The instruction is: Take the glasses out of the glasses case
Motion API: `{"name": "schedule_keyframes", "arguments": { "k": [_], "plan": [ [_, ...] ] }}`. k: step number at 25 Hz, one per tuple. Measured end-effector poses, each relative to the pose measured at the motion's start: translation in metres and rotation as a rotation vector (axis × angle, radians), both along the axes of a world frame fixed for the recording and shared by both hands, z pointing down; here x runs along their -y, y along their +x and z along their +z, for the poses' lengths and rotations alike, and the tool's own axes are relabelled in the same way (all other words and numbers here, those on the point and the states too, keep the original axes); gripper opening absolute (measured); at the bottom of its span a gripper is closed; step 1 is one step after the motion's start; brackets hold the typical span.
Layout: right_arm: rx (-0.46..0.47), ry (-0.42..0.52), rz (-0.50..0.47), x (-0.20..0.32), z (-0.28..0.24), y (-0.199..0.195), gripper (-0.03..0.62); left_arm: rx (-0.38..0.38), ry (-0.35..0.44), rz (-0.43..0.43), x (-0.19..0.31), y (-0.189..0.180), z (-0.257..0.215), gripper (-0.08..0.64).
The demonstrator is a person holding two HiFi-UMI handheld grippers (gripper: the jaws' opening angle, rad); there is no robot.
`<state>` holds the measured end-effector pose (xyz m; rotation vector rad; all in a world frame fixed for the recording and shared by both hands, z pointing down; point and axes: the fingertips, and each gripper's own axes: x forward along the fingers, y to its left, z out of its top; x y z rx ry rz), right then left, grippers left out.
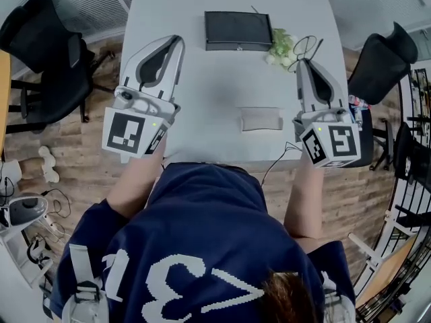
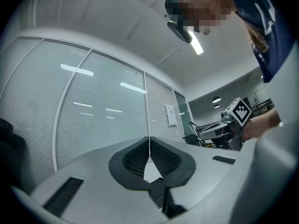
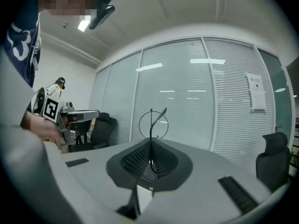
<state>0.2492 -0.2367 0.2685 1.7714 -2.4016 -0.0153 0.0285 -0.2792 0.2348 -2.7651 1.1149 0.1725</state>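
Pale grey table (image 1: 202,113) fills the upper middle of the head view, set on wooden flooring with a black office chair (image 1: 47,52) at the left edge and another (image 1: 380,66) at the right. Left of centre, the left gripper (image 1: 176,41) hovers over the tabletop, its jaws pressed together with nothing between them. At upper centre the black glasses case (image 1: 239,30) lies flat, and a small grey cloth (image 1: 261,119) sits lower down. Just right of the case is a green sprig (image 1: 281,46). Beside it, the right gripper (image 1: 301,62) clamps the thin wire-rimmed glasses (image 1: 306,44), which are outside the case, one round lens rising above the jaws.
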Motion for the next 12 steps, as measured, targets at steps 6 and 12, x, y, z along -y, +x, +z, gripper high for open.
{"name": "schedule_keyframes", "arguments": {
  "k": [6, 12],
  "plan": [
    [0.022, 0.014, -0.138, 0.022, -0.010, -0.056, 0.026, 0.011, 0.013, -0.115, 0.000, -0.049, -0.003, 0.020],
    [0.008, -0.123, -0.255, 0.044, 0.034, -0.120, 0.026, 0.013, -0.024, -0.219, -0.003, -0.100, 0.010, 0.020]
  ]
}}
